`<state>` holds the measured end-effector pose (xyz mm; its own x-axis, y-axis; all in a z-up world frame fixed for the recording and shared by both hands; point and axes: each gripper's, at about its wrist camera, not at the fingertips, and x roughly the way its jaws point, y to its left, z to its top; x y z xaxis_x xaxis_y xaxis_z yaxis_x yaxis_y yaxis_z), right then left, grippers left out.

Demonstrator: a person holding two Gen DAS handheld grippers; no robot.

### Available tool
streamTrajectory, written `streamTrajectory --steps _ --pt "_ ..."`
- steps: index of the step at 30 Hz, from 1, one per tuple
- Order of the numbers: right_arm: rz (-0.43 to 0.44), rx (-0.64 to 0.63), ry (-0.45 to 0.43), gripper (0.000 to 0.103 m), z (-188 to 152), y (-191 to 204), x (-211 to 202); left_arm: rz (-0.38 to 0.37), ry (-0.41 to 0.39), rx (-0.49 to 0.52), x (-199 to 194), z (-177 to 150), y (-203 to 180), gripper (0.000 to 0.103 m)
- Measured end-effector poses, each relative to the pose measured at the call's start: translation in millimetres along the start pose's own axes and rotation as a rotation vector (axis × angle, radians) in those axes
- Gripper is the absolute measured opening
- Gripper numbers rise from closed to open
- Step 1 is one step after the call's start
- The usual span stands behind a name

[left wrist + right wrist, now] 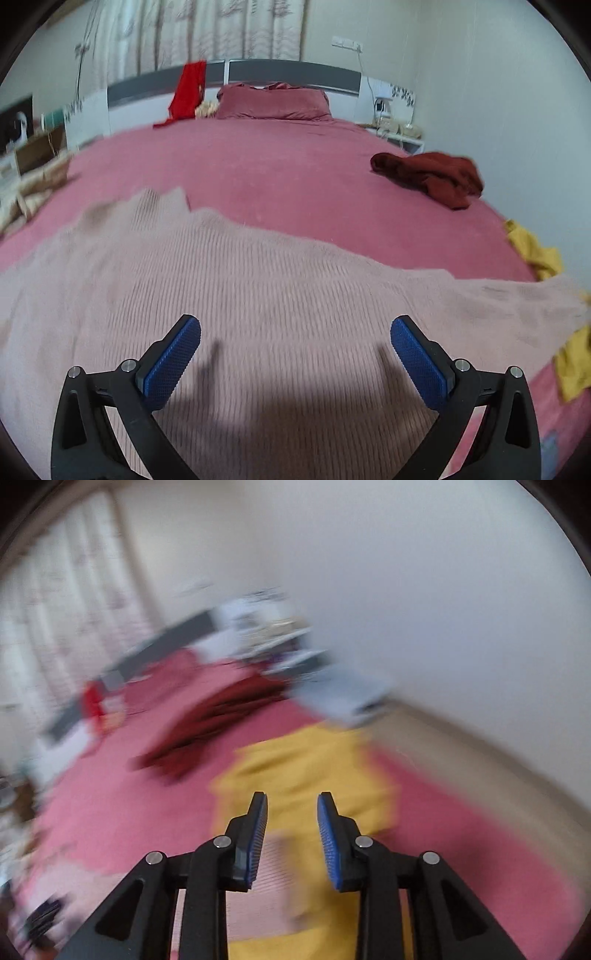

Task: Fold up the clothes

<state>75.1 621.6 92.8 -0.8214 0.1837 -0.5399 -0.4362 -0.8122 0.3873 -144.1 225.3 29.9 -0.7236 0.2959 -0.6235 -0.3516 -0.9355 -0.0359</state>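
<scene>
A pale pink knit sweater [258,295] lies spread over the near part of the pink bed [277,166]. My left gripper [295,325] hovers just above it, open wide, with nothing between its blue pads. The right wrist view is badly blurred. There my right gripper [292,801] is open with a narrow gap and holds nothing. It hangs over a yellow garment [306,775], and an edge of the pink knit [275,871] shows below the jaws. The yellow garment [535,251] also shows at the bed's right edge in the left wrist view.
A dark red garment [432,177] lies crumpled on the bed's right side. A bright red garment [188,92] hangs on the headboard beside a pink pillow [273,101]. A white nightstand [395,129] stands at the far right, and beige cloth [33,192] lies off the left edge.
</scene>
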Motion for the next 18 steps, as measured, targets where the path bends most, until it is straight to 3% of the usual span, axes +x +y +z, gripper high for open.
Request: streamTrajectory --steps 4,6,8,10,12,13,14,16,18 --pt "0.3 -0.228 0.254 0.029 -58.7 107.4 64.7 0.042 0.056 0.122 31.8 3.9 -26.0 0.103" --pt "0.307 -0.38 0.329 0.024 -81.1 144.6 89.1 0.047 0.132 0.185 49.1 -6.4 -34.8 0.103" --pt "0.215 -0.544 0.389 0.024 -96.8 161.7 112.2 0.015 0.119 0.139 48.5 -7.2 -26.0 0.103" --pt "0.116 -0.633 0.38 0.023 -94.4 148.6 116.7 -0.012 0.123 0.109 51.3 -8.3 -20.4 0.103" --pt "-0.022 -0.632 0.345 0.023 -77.7 113.7 111.2 -0.016 0.127 0.108 53.9 -8.2 -21.0 0.103" --pt "-0.083 -0.598 0.33 0.009 -66.0 90.5 106.9 -0.014 0.127 0.11 55.4 -8.0 -21.5 0.103" --pt "-0.058 -0.519 0.32 0.0 -51.2 61.3 100.4 -0.013 0.127 0.112 56.9 -7.7 -22.1 0.103" --pt "0.017 -0.384 0.3 0.0 -30.9 22.5 87.1 -0.016 0.127 0.11 57.9 -7.6 -21.3 0.103" --pt "-0.039 -0.323 0.239 0.003 -15.1 -0.8 68.2 -0.022 0.129 0.106 58.0 -7.8 -21.2 0.103"
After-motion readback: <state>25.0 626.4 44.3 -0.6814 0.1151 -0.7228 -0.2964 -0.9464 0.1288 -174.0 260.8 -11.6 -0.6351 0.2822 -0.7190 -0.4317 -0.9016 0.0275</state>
